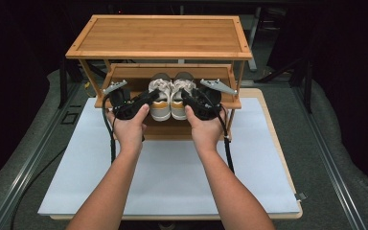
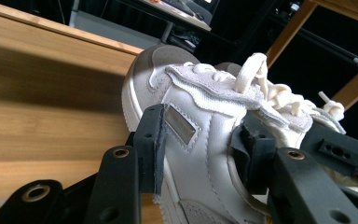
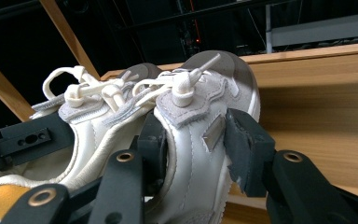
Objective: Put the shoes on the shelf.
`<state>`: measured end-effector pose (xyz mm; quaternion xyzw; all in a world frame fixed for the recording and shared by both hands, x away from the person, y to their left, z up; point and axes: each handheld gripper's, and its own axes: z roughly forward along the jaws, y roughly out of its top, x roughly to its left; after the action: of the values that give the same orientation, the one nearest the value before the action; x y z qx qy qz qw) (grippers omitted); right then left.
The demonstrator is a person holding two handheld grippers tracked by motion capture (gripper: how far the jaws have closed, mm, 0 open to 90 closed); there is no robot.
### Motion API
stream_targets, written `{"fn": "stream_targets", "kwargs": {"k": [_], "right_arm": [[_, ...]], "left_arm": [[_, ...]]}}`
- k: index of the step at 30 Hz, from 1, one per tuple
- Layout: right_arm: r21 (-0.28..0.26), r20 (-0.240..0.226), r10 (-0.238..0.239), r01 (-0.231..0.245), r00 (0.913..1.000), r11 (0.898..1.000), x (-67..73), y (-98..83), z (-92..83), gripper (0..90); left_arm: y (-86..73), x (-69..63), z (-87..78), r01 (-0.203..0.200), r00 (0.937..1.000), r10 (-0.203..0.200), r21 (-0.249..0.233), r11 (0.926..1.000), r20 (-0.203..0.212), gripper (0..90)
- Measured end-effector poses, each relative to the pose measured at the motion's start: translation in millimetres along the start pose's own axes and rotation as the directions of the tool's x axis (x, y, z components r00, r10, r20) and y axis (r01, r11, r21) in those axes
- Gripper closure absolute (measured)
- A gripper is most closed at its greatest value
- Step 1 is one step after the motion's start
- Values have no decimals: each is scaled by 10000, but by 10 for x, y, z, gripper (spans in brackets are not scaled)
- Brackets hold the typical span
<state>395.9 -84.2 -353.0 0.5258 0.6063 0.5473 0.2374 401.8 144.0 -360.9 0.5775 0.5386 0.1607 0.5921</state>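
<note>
A pair of white sneakers with yellow heels is at the middle shelf (image 1: 124, 76) of a wooden rack, toes pointing away and heels toward the person. My left gripper (image 1: 148, 99) is shut on the left sneaker (image 1: 160, 96). One pad is on its outer side and one inside the collar (image 2: 200, 121). My right gripper (image 1: 189, 99) is shut the same way on the right sneaker (image 1: 179, 96), clamping its side wall (image 3: 191, 126). The left sneaker (image 3: 88, 126) lies close beside it. I cannot tell whether the soles rest on the shelf.
The rack's top board (image 1: 163, 36) overhangs the shelf, with slanted wooden side posts (image 1: 239, 76) at either end. A lower shelf (image 1: 172, 130) lies under the hands. The rack stands on a white mat (image 1: 172, 177) covering the table; the surroundings are dark.
</note>
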Motion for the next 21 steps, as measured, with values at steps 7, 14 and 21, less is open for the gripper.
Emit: {"fn": "stream_targets", "kwargs": {"k": [7,14,21], "right_arm": [[199,-156,118,-115,9998,9997,-85,41,109,602],[382,44,175,-176,9998,9991,-134,48,173,600],[492,221,376,-386,9991,9980,-196,44,255,599]], "left_arm": [[34,40,96,108,9999,-109,255,9996,30,586],[32,63,197,203,9998,-203,461,9987,-17,586],[41,83,306,283,9995,-275,590,9979,-134,583]]}}
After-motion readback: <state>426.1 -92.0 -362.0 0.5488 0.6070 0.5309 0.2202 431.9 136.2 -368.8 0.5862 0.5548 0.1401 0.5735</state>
